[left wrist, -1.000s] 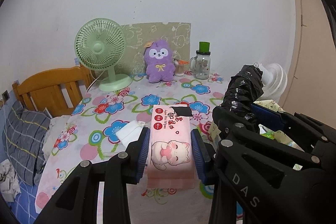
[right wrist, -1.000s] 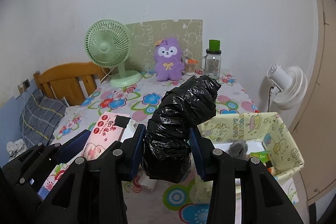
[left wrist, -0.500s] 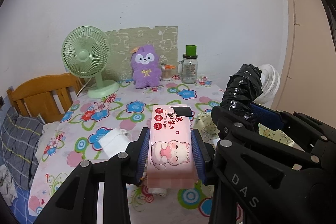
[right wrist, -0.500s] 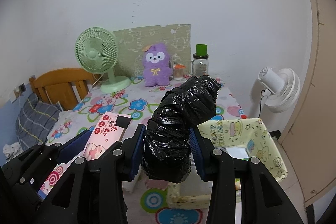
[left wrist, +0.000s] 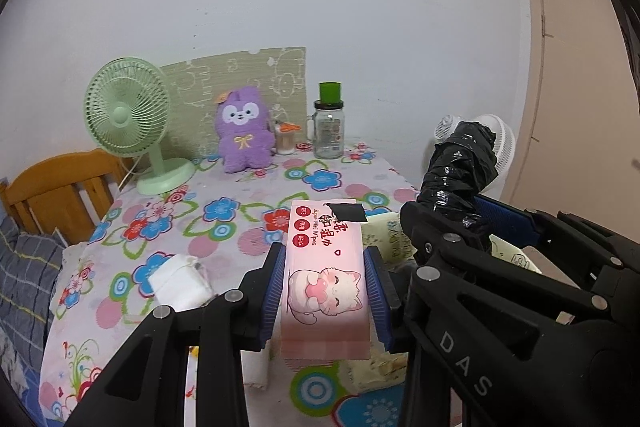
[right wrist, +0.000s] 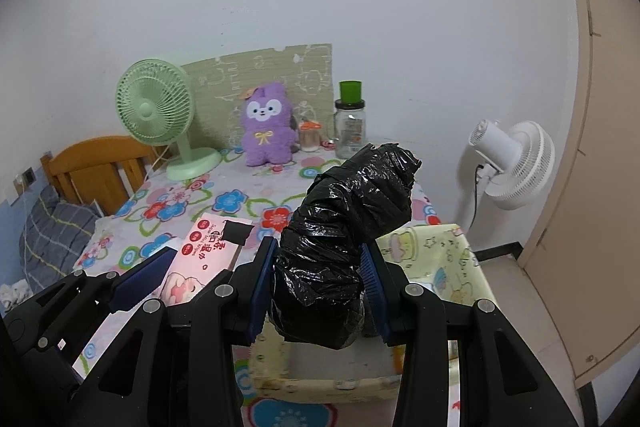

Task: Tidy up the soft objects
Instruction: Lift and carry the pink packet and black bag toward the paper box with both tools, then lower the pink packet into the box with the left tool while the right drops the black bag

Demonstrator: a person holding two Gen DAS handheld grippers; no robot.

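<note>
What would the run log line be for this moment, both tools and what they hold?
left tool: shut on pink wipes pack | right tool: shut on black bag bundle | both above yellow fabric bin at table edge

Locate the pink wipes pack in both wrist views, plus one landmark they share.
Left wrist: pink wipes pack at lower centre, clamped in the left gripper.
Right wrist: the pack at lower left, partly behind the left gripper.
Shared landmark: purple plush toy at the back of the table, against the wall.
</note>
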